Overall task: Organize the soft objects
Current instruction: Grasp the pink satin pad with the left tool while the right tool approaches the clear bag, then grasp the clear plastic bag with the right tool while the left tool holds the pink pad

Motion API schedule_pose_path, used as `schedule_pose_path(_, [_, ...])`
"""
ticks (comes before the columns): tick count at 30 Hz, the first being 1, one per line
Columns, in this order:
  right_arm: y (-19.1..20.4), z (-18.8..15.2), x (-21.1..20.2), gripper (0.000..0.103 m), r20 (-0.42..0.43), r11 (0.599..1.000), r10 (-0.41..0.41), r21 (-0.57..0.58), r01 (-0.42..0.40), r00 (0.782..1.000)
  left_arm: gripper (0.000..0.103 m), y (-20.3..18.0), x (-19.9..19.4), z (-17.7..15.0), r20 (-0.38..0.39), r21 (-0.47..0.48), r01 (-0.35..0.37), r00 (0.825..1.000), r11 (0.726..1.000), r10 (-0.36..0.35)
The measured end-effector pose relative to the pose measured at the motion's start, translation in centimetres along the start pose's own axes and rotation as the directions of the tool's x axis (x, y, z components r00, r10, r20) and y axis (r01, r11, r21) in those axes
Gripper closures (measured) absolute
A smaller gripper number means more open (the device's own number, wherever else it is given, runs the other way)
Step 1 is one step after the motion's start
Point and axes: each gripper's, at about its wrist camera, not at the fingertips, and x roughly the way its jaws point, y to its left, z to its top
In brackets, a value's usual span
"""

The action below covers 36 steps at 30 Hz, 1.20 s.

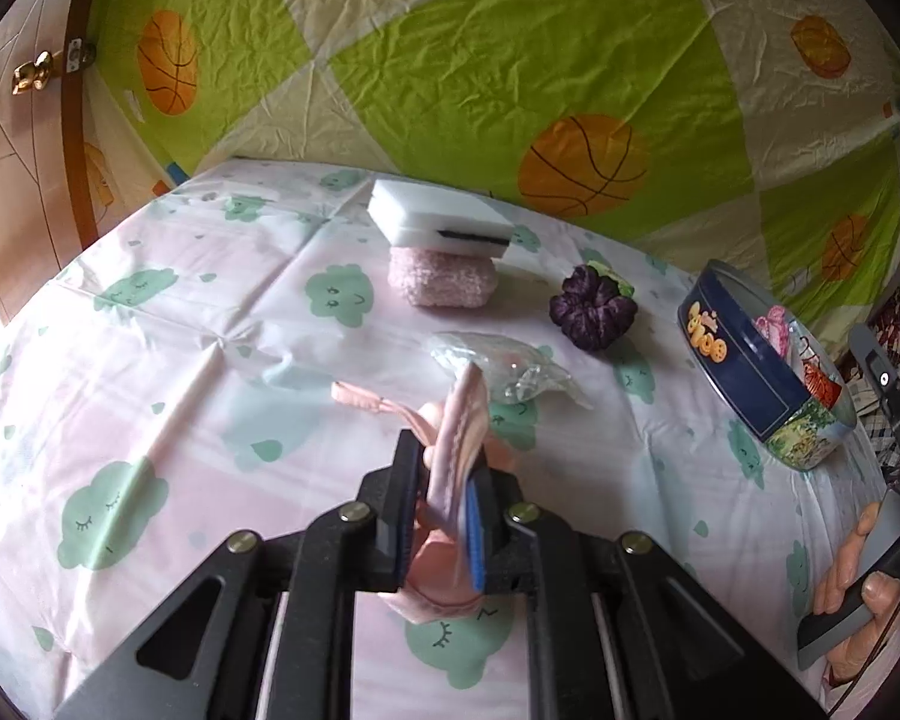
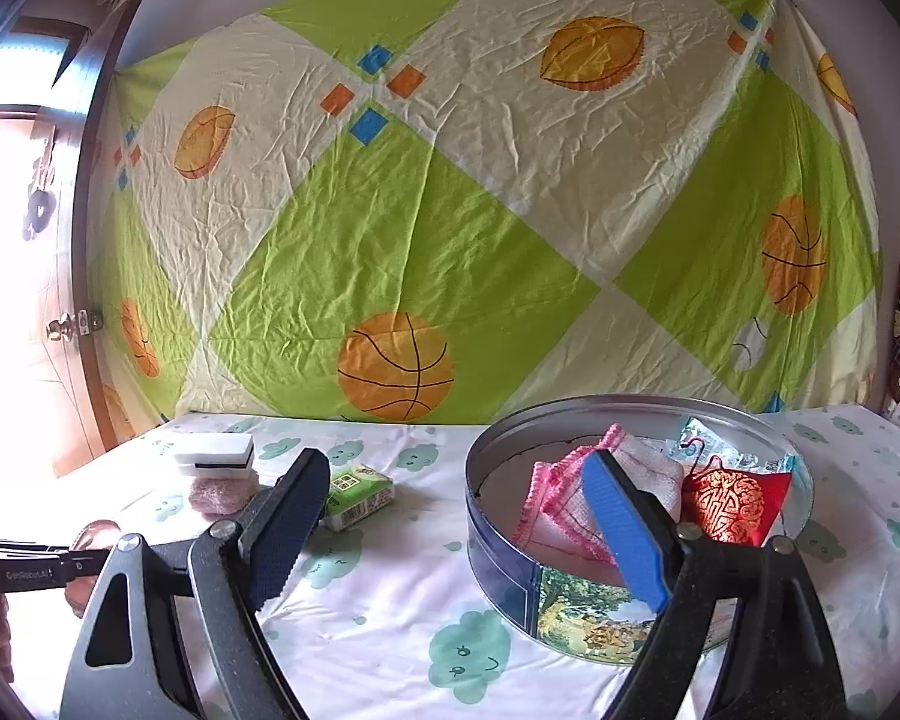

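Jaws of the left gripper (image 1: pixel 447 516): closed tight on a pink fabric piece (image 1: pixel 459 450), held above the counter (image 1: pixel 150 312). Judged light, limp, non-fragile; best pinched mid-fold, straps left trailing. Right gripper (image 2: pixel 450 531): jaws wide, empty, poised before the round tin (image 2: pixel 510 564), the presumed destination.

Bare cloth (image 1: pixel 150 312) left; scrunchie (image 1: pixel 594 306), plastic bag (image 1: pixel 510 366) btwn sponge stack (image 1: pixel 444 222) & tin (image 1: pixel 744 360).
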Motion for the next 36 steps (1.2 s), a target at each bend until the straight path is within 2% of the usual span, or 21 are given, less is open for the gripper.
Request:
schedule_pose_path(5, [0.6,-0.1,0.5,0.015,-0.026,1.0,0.015,-0.024,-0.015,1.0,0.091,1.5,-1.4,1.1,0.066,-0.034,-0.025,0.997,0.999,0.027])
schedule_pose_path(10, [2.4,-0.5,1.4,0.015,-0.089,0.995,0.082,-0.042,-0.086,0.993,0.091,2.5,-2.2,1.5,0.114,-0.014,-0.032,0.993,0.999,0.033])
schedule_pose_path(16, [7.3,-0.9,3.2,0.015,-0.182,0.976,0.203,-0.043,-0.214,0.962,0.091,4.3,-2.0,1.2,0.11,-0.034,-0.02,0.994,0.999,0.023])
schedule_pose_path(23, [14.7,-2.3,7.9,0.015,-0.356,0.942,0.287,-0.066,-0.33,0.889,0.091,6.6,-3.5,1.4,0.152,-0.087,-0.03,0.987,0.996,0.043])
schedule_pose_path(26, [16.7,-2.8,10.0,0.015,-0.429,0.936,0.307,-0.024,-0.35,0.85,0.091,7.5,-3.6,1.6,0.153,-0.098,-0.041,0.987,0.994,0.056])
schedule_pose_path(29, [18.4,-3.8,12.2,0.016,-0.52,0.933,0.314,0.016,-0.359,0.794,0.091,8.3,-3.5,1.7,0.152,-0.117,-0.044,0.986,0.992,0.061])
schedule_pose_path(31, [19.3,-4.4,13.3,0.027,-0.563,0.932,0.317,0.035,-0.362,0.763,0.091,8.7,-3.5,1.7,0.153,-0.123,-0.048,0.986,0.991,0.067])
schedule_pose_path(34, [20.5,-5.4,14.6,0.042,-0.641,0.941,0.263,0.005,-0.339,0.721,0.091,9.1,-3.6,1.6,0.153,-0.134,-0.041,0.986,0.99,0.062])
schedule_pose_path(36, [20.4,-5.5,14.6,0.051,-0.639,0.943,0.26,0.005,-0.334,0.724,0.091,9.1,-3.6,1.6,0.155,-0.137,-0.042,0.986,0.99,0.064])
